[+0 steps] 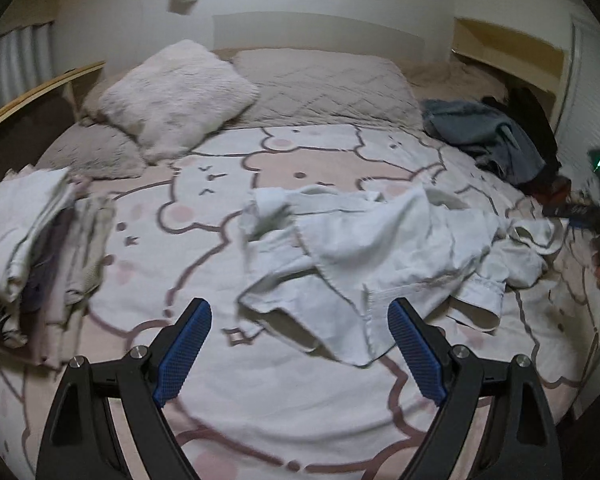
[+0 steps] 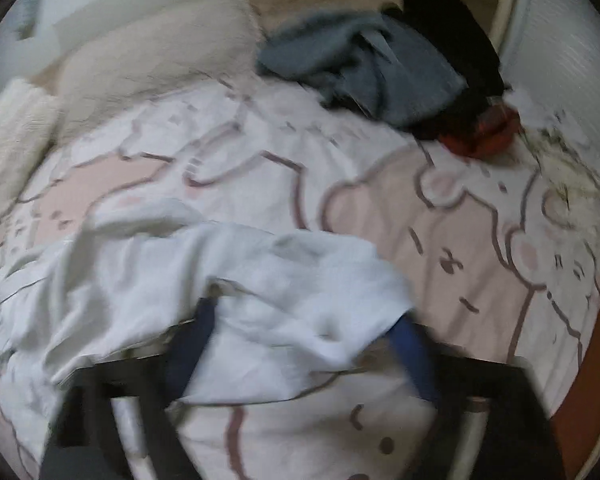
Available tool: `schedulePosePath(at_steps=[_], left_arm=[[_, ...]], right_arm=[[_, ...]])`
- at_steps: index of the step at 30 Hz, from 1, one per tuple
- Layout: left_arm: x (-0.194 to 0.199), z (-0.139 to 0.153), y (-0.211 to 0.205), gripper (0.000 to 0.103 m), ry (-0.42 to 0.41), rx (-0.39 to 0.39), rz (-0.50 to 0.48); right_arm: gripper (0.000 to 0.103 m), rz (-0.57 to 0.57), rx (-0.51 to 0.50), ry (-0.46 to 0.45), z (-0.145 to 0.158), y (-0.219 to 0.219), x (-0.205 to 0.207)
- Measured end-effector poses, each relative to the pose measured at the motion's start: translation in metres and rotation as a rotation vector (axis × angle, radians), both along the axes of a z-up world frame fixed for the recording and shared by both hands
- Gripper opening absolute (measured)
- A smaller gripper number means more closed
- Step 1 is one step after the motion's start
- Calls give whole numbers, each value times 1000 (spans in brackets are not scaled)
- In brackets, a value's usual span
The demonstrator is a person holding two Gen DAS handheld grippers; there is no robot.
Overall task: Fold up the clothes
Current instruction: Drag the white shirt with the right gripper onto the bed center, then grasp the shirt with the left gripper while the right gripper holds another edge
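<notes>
Now both the left gripper point(image 1: 299, 344) and right gripper point(image 2: 306, 344) gape over the white shirt point(image 1: 380, 240).

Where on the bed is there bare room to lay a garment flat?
Free: bedspread nearest the left gripper, and the strip between the white shirt and the pillows. Crowded: folded stack on one side, grey-blue and dark clothes in the far corner.

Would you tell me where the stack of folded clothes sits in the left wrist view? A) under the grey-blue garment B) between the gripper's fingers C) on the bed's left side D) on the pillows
C: the folded stack lies at the left of the bear-print bedspread, apart from the crumpled white shirt.
</notes>
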State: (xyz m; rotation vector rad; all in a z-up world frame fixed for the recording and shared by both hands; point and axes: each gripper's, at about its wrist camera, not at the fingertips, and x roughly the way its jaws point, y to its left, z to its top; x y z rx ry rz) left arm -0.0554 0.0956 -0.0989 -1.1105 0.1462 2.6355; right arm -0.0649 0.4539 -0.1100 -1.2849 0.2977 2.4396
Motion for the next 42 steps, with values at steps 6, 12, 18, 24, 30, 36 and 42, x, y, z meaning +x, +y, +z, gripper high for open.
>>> schedulePosePath(at_steps=[6,12,18,24,30,36,42], left_arm=[[-10,-42,61,90,-4,-38,-155],[-19,-70,114,90,29,-90,-308],[-57,-108,141,58,-52,-208,-314],[-97,-100,123,6,-79,-254,-195],[-131,-2,38,5,102,-188,66],[-122,93,-78,5,250,-168,325],[-91,139,-186,5,280,-269,512]], right_arm=[[95,265,-21,-15,-16,-73,12],[95,621,170,-147,-72,-157,12],[14,537,176,-244,-98,-135,-6],[10,338,165,-113,-46,-77,-5],[8,180,181,46,16,-39,6],[8,124,175,321,107,-41,24],[8,153,122,593,187,-60,64]])
